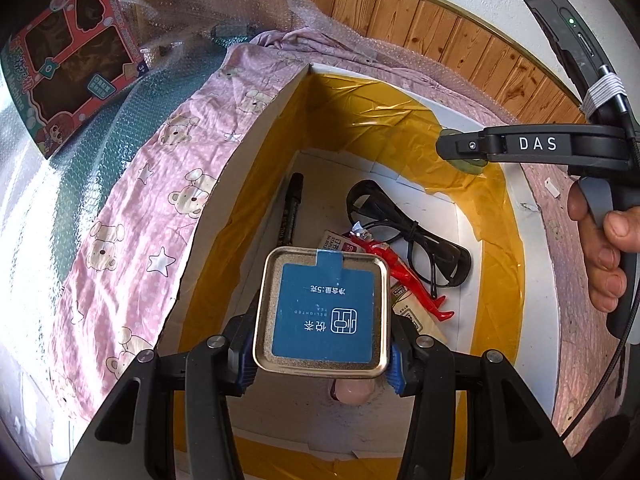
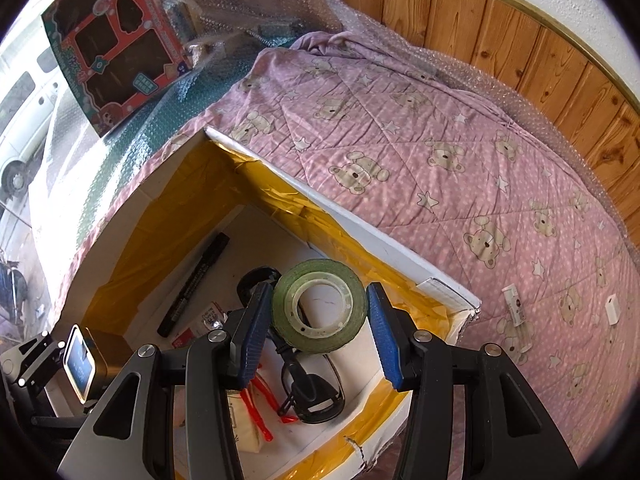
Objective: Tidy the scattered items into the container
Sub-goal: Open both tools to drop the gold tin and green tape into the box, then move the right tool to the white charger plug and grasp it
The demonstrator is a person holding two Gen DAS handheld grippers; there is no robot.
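Inside box point(image 1: 256, 128): marker point(image 1: 290, 212), glasses point(image 1: 412, 232), figurine point(image 1: 404, 276)

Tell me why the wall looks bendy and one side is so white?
Left wrist view: the fisheye lens curves the wood wall, and daylight blows out the left edge beside the quilt; the tin stays sharp. Right wrist view: same curving of the wall, glare at the left by a window, tape clear.
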